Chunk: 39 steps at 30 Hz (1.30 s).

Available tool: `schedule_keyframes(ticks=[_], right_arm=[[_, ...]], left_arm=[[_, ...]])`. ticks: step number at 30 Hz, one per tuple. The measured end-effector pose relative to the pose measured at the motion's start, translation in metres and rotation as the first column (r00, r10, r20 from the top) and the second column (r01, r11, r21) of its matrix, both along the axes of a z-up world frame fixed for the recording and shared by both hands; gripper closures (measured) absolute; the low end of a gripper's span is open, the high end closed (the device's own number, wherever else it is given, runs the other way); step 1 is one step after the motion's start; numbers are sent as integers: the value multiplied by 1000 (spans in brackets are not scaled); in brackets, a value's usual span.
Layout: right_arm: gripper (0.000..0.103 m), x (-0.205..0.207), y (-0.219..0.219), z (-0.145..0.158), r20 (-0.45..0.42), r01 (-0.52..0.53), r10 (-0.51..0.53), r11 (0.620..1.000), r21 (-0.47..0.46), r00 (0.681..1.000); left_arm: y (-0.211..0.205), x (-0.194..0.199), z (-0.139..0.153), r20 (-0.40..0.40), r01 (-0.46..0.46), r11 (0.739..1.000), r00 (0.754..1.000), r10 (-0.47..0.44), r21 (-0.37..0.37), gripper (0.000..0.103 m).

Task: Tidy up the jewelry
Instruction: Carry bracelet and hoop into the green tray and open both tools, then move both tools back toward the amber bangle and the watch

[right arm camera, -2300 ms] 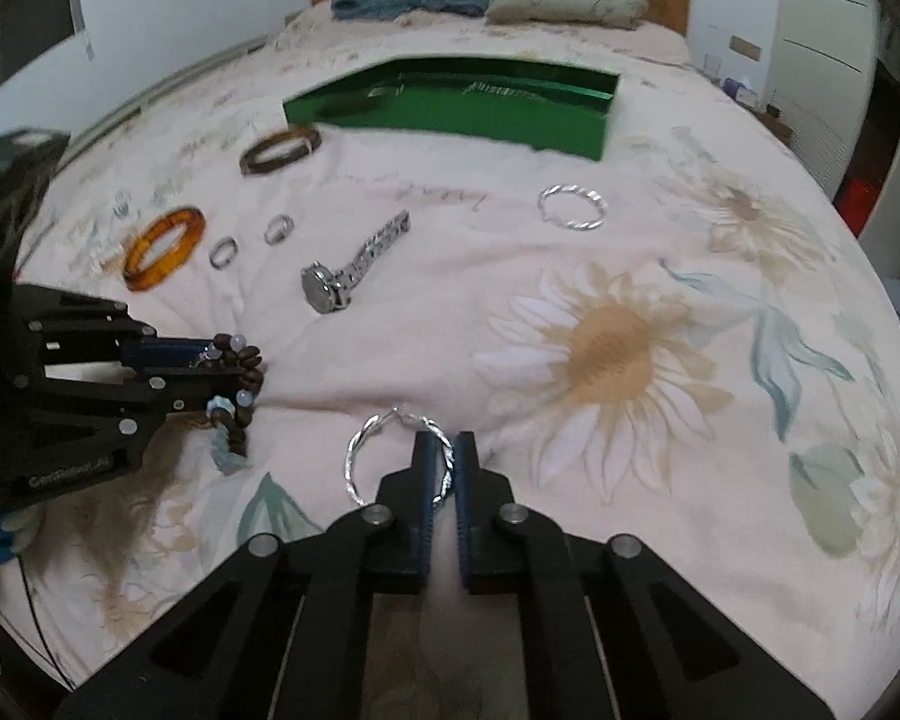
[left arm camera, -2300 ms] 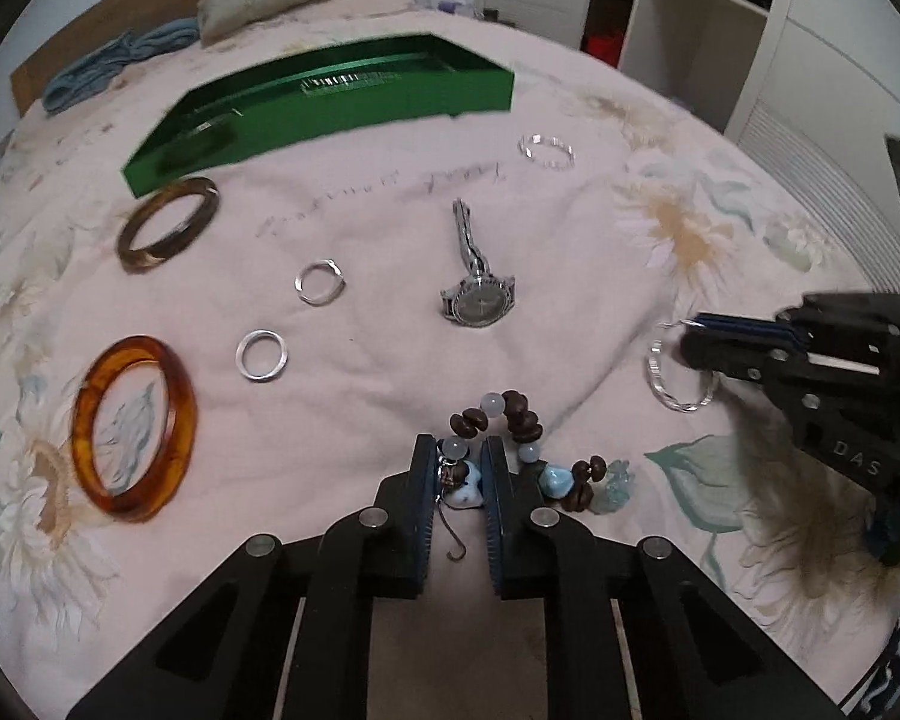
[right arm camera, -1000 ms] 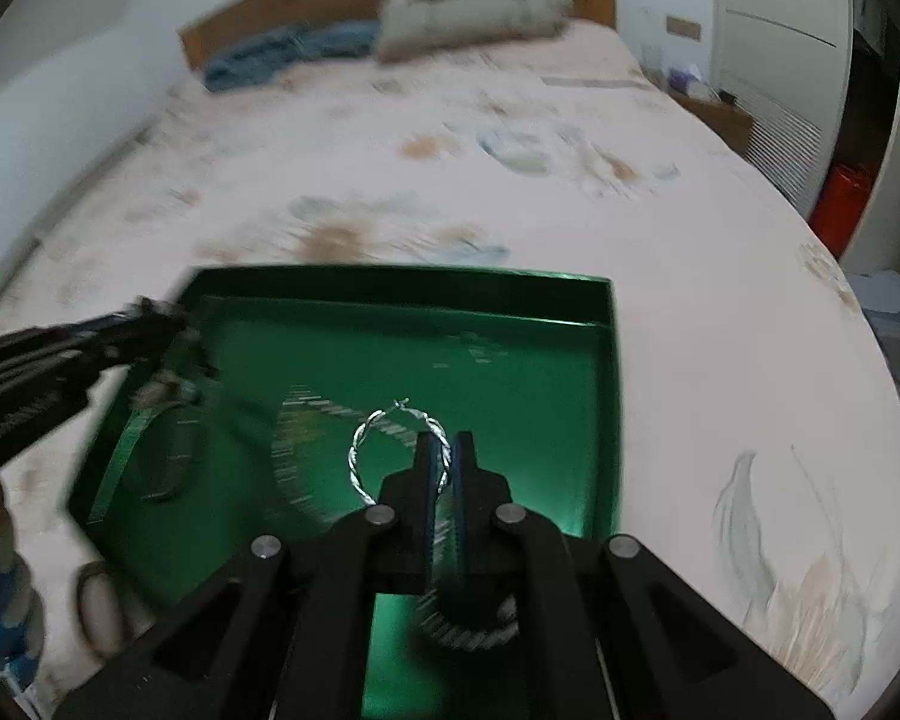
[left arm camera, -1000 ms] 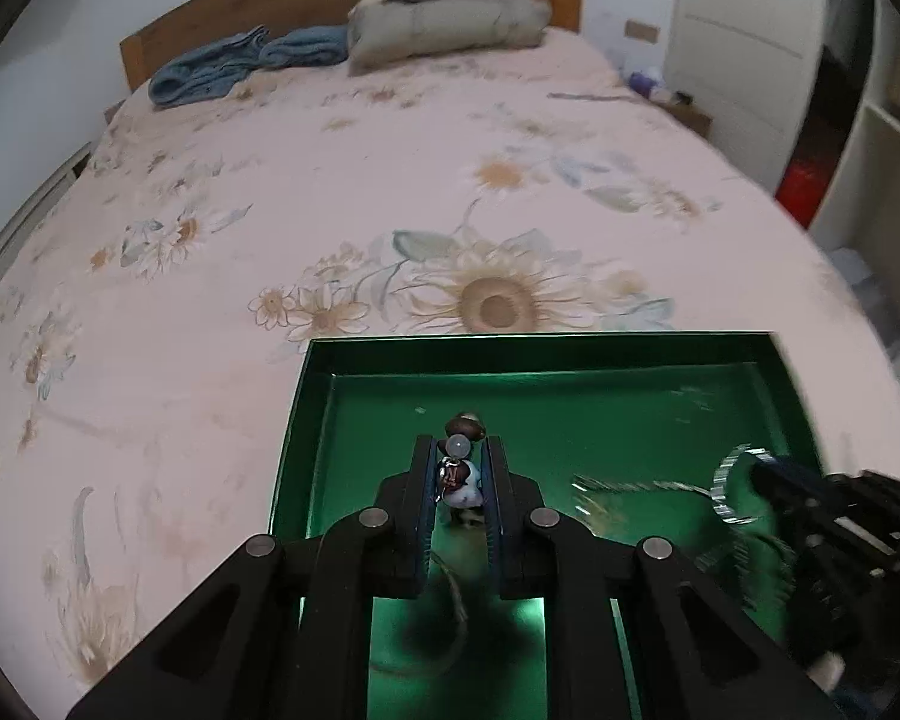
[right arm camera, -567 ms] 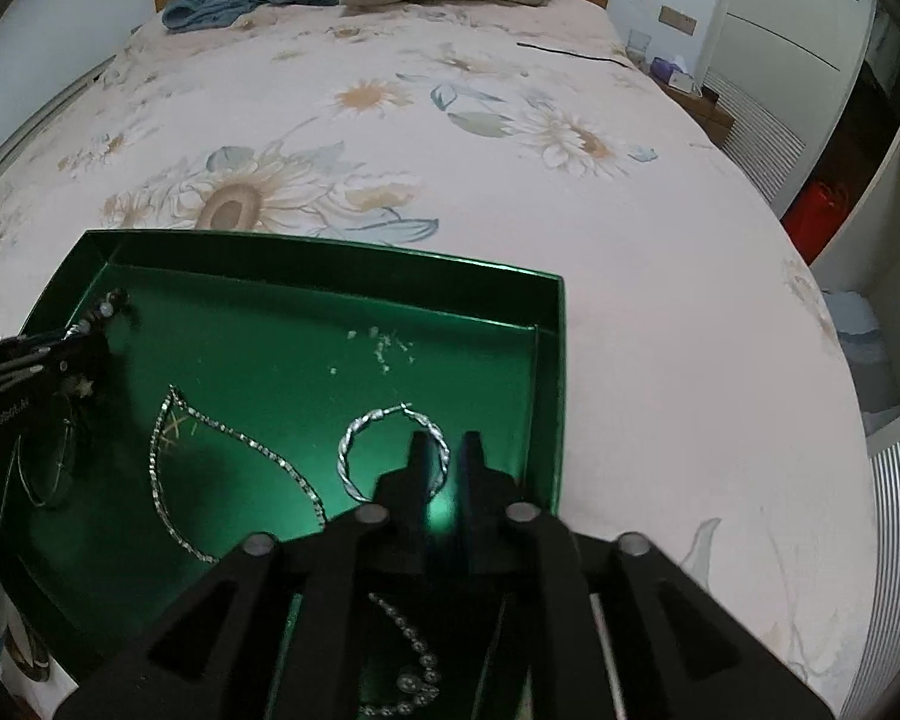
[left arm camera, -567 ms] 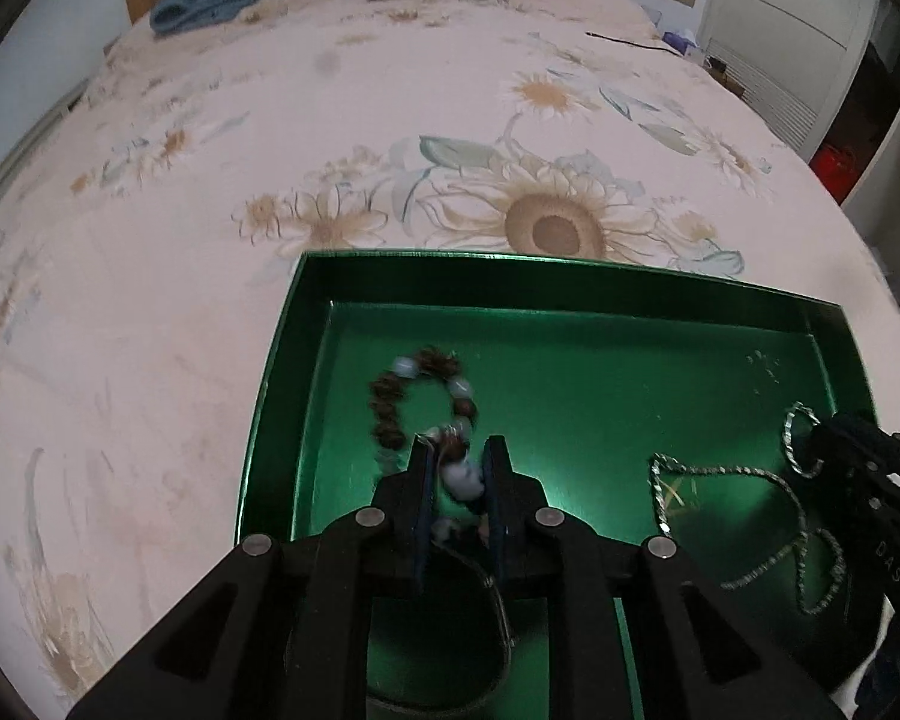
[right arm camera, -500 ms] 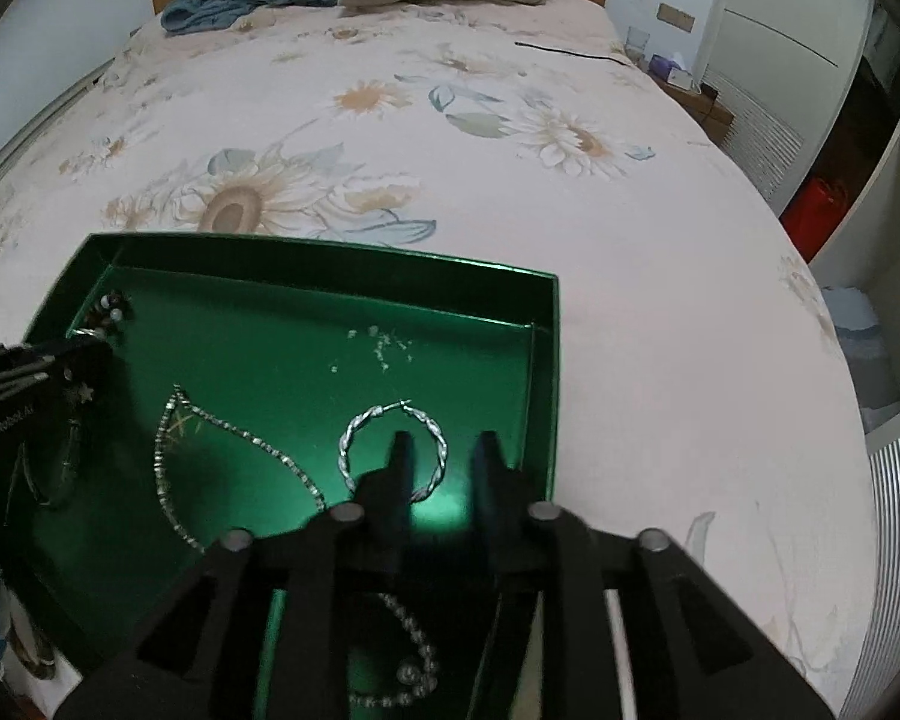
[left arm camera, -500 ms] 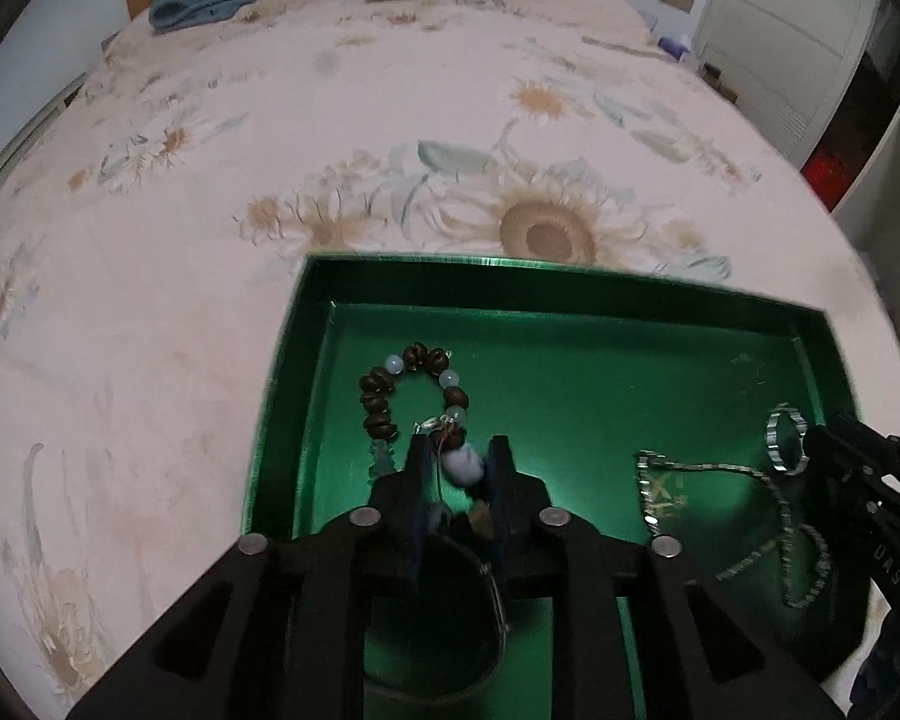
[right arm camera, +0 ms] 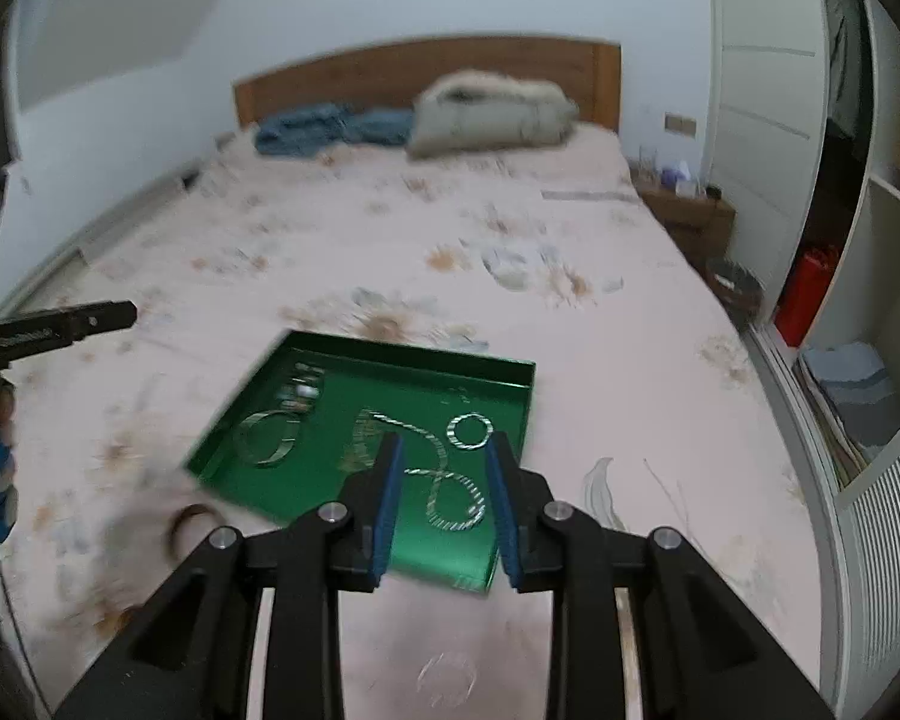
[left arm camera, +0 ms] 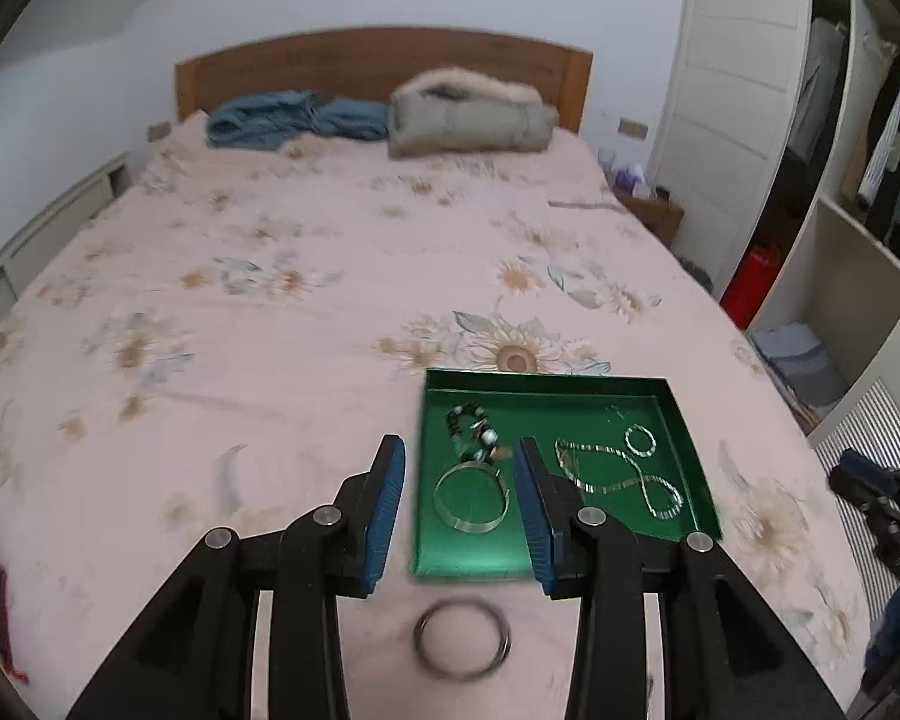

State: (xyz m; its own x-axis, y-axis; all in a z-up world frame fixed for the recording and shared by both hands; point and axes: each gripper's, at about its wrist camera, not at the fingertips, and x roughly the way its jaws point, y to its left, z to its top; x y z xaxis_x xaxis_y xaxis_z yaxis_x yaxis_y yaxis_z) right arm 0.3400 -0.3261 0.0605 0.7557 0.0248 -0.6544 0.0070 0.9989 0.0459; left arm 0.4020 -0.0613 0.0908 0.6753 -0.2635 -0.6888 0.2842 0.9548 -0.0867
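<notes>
A wide bed [left arm camera: 270, 312] under a pink flowered sheet fills both views, its wooden headboard [left arm camera: 384, 69] at top centre, a white wardrobe [left arm camera: 744, 120] and open shelves at the right edge. The green tray [left arm camera: 546, 387] lies low and right of centre in the left wrist view, roughly square, near edge toward the cameras; inside, the beaded bracelet [left arm camera: 471, 429] sits upper left, the long chain [left arm camera: 618, 477] runs diagonally toward lower right, the twisted hoop [left arm camera: 640, 439] upper right. Earlier both tools pinched pieces down in the tray; now the left gripper [left arm camera: 457, 504] and right gripper [right arm camera: 442, 495] hang well above it, jaws opening, nothing between them
</notes>
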Motion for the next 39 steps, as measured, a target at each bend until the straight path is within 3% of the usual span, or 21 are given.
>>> schedule_keyframes(ticks=[4,9,14,20,29,39], right_arm=[[76,-65,12,30,72,-33,32,999,4,997],[76,-140,28,46,117,-68,66,998,12,991],[76,-198,38,45,138,-76,73,997,21,988],[76,-246,54,33,141,-84,78,996,40,987],[76,-268,66,-8,100,-120,111,988,94,989],[76,-233,71,-67,8,-147,147,980,135,989]], left_arm=[[30,-63,12,47,-27,997,999,24,67,66],[62,-133,16,78,-35,996,997,29,83,66],[85,-193,11,86,-28,998,996,23,58,58],[89,-236,-4,104,3,998,995,-9,59,58],[74,-251,-72,25,129,991,991,-130,25,58],[35,-230,-148,-86,234,970,970,-228,65,58]])
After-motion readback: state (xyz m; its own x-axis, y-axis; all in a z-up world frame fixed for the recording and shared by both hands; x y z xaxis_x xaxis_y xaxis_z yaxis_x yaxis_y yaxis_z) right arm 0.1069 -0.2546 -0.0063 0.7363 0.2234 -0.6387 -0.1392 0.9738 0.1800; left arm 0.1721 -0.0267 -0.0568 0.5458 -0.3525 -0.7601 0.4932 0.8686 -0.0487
